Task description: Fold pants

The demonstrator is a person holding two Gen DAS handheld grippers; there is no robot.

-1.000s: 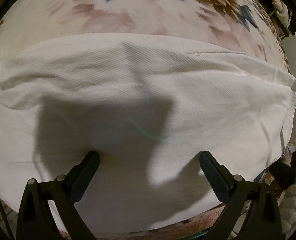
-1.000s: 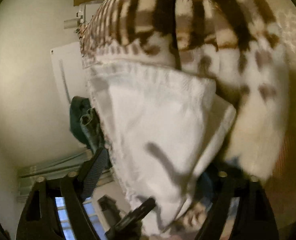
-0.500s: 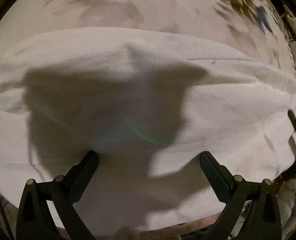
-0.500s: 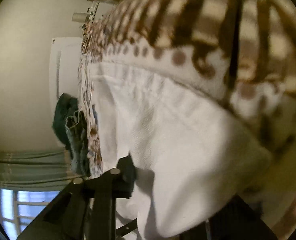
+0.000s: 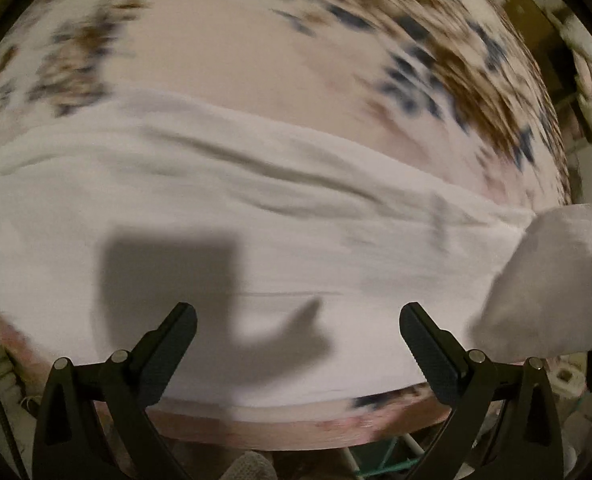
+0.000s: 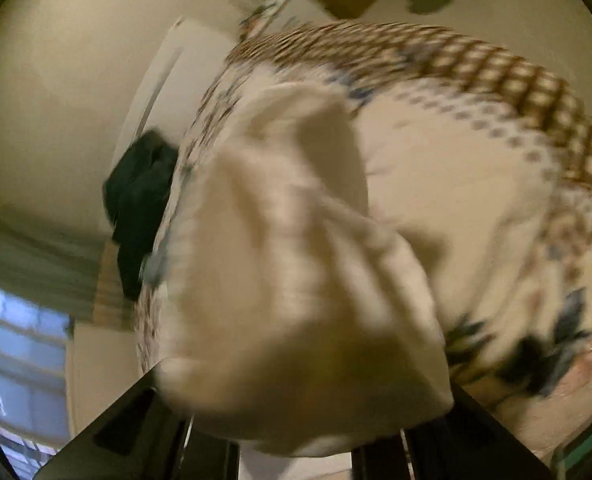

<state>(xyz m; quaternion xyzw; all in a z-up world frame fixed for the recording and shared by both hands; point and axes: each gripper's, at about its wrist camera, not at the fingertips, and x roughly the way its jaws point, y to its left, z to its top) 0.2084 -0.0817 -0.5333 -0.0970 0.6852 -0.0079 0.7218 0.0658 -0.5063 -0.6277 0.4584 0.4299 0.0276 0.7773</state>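
Newly lifted pants [image 6: 296,280] — right gripper [image 6: 296,432] clamped tight

White pants [image 5: 256,216] spread across floral bedspread [image 5: 232,52], bare bedspread beyond, lifted pants end at right edge

Both views are dimly and warmly lit and smeared by motion blur, most heavily in the right wrist view. A sharp-edged shadow [image 5: 176,280] is cast on the white pants [image 5: 256,208] at 7 o'clock. Daylight is seen through a window [image 6: 12,344] at 8 o'clock. Edges are bent by fisheye distortion and ringed black.
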